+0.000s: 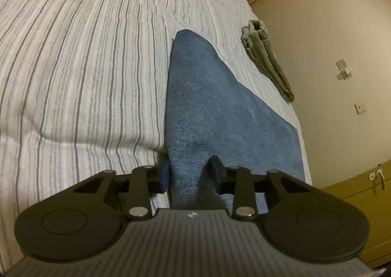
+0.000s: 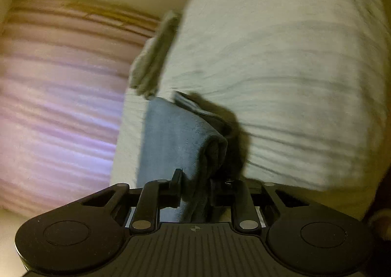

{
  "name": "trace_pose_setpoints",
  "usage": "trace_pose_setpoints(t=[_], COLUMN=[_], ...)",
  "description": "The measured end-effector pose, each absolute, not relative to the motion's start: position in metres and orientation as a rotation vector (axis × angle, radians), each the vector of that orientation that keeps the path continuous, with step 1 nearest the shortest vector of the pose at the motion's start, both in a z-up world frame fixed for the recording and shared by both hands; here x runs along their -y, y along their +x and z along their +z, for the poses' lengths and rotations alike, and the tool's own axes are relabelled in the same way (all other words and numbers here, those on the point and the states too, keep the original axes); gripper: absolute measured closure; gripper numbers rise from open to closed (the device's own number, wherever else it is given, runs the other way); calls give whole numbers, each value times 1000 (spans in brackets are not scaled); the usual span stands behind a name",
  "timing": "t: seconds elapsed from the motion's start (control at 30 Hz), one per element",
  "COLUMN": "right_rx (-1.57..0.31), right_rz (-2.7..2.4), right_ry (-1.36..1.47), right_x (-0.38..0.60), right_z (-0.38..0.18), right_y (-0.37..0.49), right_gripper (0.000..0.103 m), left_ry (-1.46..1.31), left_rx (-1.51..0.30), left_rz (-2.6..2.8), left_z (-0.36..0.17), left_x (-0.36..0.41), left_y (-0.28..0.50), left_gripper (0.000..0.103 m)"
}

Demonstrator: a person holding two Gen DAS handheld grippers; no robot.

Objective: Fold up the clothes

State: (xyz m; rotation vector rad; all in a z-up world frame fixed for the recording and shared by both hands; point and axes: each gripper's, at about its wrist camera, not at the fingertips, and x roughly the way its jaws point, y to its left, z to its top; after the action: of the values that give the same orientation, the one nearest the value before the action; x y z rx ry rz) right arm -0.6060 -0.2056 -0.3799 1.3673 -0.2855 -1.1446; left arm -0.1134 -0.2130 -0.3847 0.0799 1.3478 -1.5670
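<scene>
A blue towel-like cloth (image 1: 207,96) lies on the striped bed cover (image 1: 73,69) near the bed's right edge. My left gripper (image 1: 189,176) is shut on the cloth's near end, the fabric pinched between the two dark pads. In the right wrist view, which is blurred, the same blue cloth (image 2: 176,135) is bunched and lifted. My right gripper (image 2: 195,186) is shut on a gathered fold of it. A folded olive-green garment (image 1: 266,57) rests further along the bed edge, and shows as a grey-green garment (image 2: 156,57) in the right wrist view.
The bed cover (image 2: 281,69) fills most of both views. A cream wall with sockets (image 1: 342,69) and a yellow cabinet with a key (image 1: 366,191) stand to the bed's right. Pink striped fabric (image 2: 61,93) lies beyond the bed edge.
</scene>
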Motion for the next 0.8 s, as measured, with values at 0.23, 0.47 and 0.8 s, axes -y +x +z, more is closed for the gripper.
trace_pose_setpoints(t=[0.23,0.47,0.8], right_rx=[179,167,126], right_rz=[-1194,-1173,-1337], right_ry=[1249,1324,1125], right_x=[226,204,211], right_z=[-345,-373,-334], right_y=[-609,-608,-620], right_gripper=[85,63,59], left_ry=[-18,6,-40], left_rx=[-1334,-1415,-1461], left_rz=[-1649,-1598,-1547], left_z=[-359,-384,-391], left_x=[190,184,234], left_y=[-122,-116,-99], left_gripper=[93,78,72])
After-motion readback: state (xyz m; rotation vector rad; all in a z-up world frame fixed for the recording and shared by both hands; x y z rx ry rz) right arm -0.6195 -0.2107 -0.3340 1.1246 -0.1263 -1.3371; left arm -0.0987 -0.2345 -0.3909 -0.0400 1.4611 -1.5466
